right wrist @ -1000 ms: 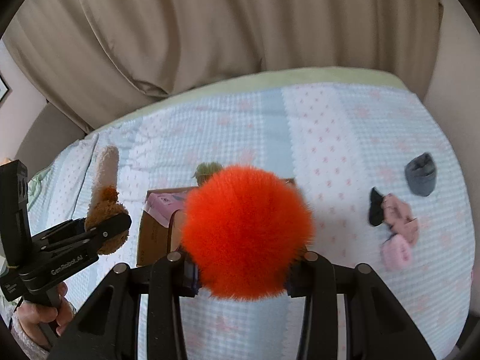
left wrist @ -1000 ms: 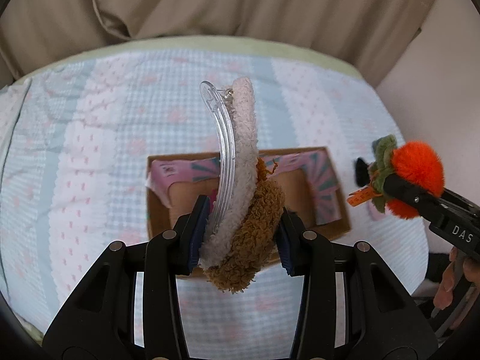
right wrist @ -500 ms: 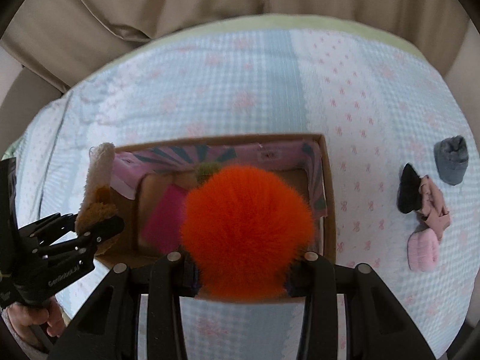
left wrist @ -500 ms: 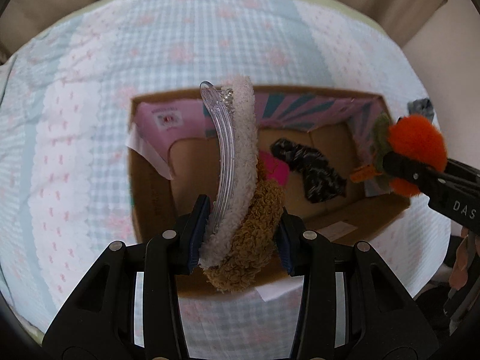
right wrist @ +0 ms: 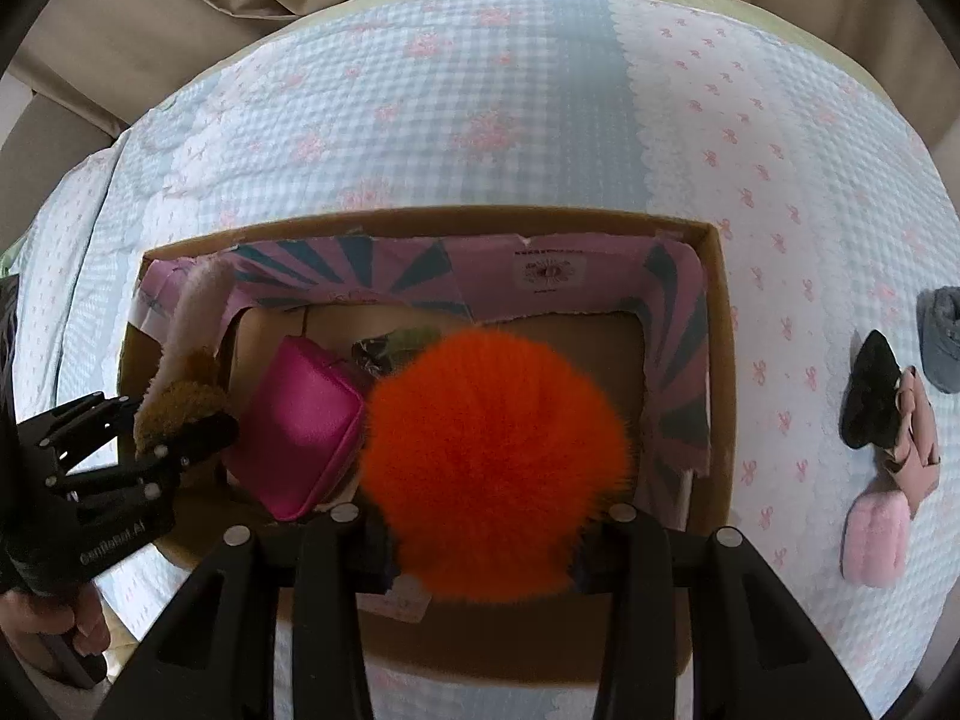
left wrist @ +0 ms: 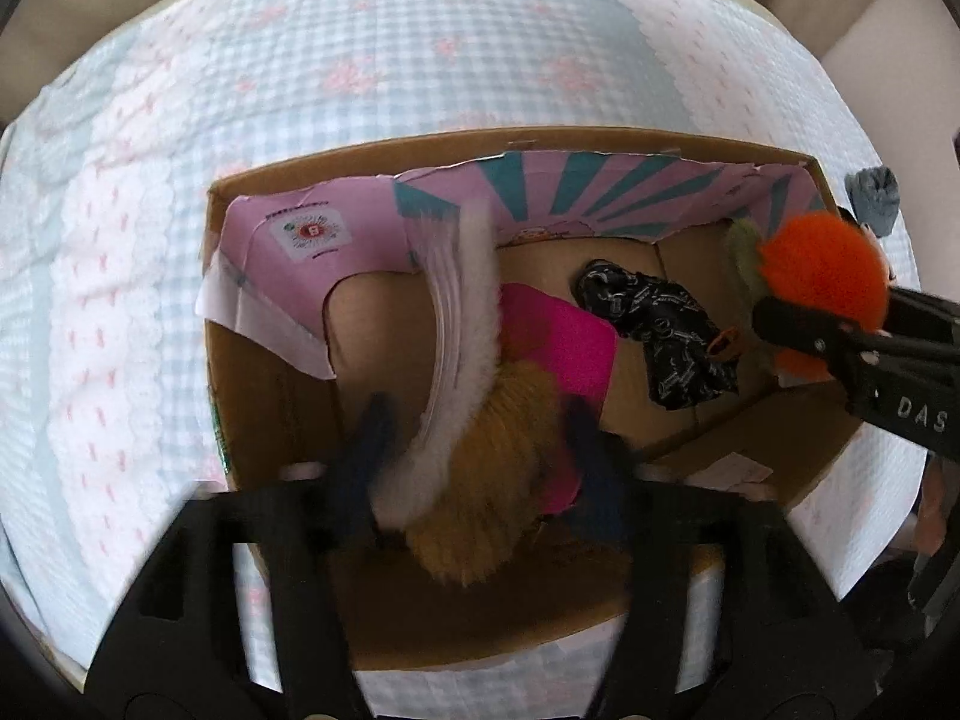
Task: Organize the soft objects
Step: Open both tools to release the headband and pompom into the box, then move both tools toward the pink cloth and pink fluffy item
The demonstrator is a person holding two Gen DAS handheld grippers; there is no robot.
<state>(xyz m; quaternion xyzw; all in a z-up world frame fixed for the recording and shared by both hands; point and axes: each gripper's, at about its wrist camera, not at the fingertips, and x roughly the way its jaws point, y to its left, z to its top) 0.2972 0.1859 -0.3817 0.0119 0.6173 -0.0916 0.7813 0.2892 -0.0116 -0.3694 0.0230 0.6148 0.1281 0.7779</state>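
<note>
A fuzzy white and brown hair clip (left wrist: 474,324) with a clear plastic claw hangs over the open cardboard box (left wrist: 600,141), between the fingers of my left gripper (left wrist: 480,450). Its jaws are opening, blurred and spread apart from the clip. An orange pompom (right wrist: 492,456) with a green piece fills my right gripper (right wrist: 480,546), whose jaws are opening slightly while the pads still touch the fur. It hovers over the box's (right wrist: 420,222) right half. Inside lie a pink pouch (left wrist: 564,354) and a black patterned scrunchie (left wrist: 660,330).
The box sits on a bed with a pale blue and pink checked cover (right wrist: 540,90). Right of the box lie a black soft item (right wrist: 870,396), a pink cloth piece (right wrist: 918,438), a pink fluffy item (right wrist: 873,540) and a grey one (right wrist: 942,336). Beige curtains hang behind.
Both grippers came down over the box, so its inside now fills the views. The left jaws have spread wide off the clip. The pompom stays between the right fingers.
</note>
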